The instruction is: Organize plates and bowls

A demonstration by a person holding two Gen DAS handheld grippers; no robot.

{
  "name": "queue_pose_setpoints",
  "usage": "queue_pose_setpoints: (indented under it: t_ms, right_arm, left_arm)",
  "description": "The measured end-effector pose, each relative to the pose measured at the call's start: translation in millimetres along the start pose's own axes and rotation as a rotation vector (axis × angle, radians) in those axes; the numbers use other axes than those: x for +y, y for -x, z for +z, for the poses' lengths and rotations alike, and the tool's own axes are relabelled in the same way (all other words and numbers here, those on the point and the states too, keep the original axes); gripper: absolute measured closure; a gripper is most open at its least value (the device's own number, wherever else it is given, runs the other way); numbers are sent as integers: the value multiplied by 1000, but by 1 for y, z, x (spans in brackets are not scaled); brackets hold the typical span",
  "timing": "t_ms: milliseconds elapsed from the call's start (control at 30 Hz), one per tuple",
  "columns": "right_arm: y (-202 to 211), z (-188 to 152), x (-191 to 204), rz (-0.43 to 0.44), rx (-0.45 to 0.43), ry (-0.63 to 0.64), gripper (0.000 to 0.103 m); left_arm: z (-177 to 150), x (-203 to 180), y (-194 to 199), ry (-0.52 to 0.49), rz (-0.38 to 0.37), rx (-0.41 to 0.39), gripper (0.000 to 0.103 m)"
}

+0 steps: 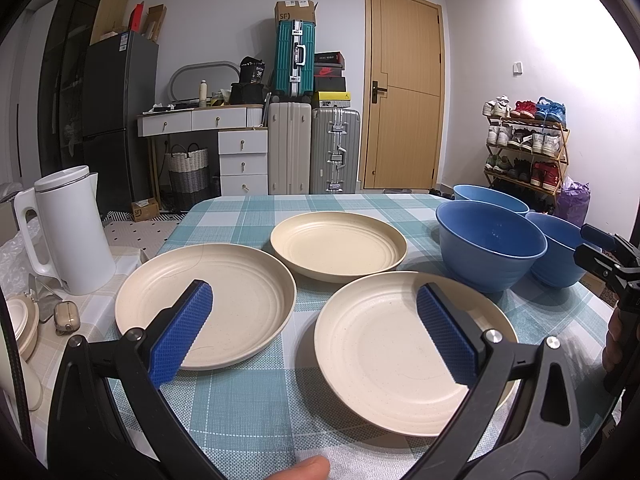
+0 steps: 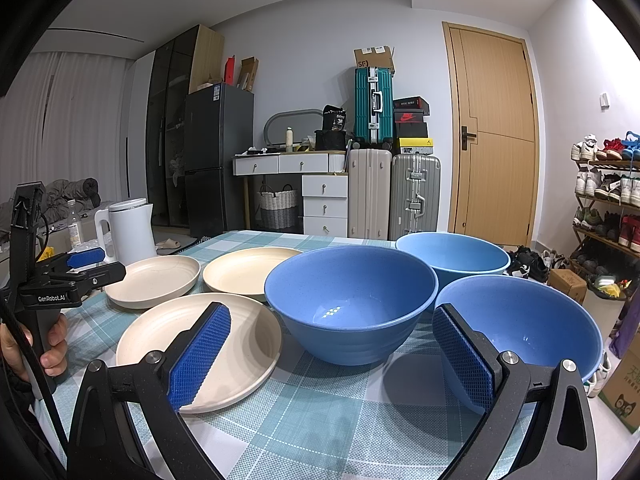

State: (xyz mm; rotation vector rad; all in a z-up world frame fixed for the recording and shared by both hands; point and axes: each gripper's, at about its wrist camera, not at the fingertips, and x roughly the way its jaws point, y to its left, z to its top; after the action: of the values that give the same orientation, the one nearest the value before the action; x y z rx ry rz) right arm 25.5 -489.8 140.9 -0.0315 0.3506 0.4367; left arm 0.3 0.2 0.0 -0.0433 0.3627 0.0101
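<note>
Three cream plates lie on the checked tablecloth: a left plate [image 1: 224, 300], a far plate [image 1: 338, 246] and a near right plate [image 1: 384, 344]. Three blue bowls stand to their right: a middle bowl [image 2: 350, 300], a far bowl [image 2: 452, 256] and a near right bowl [image 2: 532, 328]. My left gripper [image 1: 314, 320] is open and empty, above the gap between the left and near plates. My right gripper [image 2: 332, 344] is open and empty, in front of the middle bowl, with one finger over the near right bowl.
A white kettle [image 1: 68, 232] stands on a side surface left of the table. The tablecloth [image 1: 248, 408] runs to the near edge. Suitcases [image 1: 314, 148], drawers, a fridge, a door and a shoe rack [image 1: 528, 144] stand behind.
</note>
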Motion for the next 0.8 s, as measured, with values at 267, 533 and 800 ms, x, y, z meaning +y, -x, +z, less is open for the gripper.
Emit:
queue_pose_setpoints:
  t_ms: [267,533,800]
  right_arm:
    - [-1,1,4,-12,10,7,0]
    - [-6,14,22,28,45,26,0]
    - [-16,39,40,78,84,14,0]
  left_arm:
    - [-1,7,-2,24,17,13,1]
    - [4,17,-3,37,48,42,1]
    - [24,28,1,80,173,103,1]
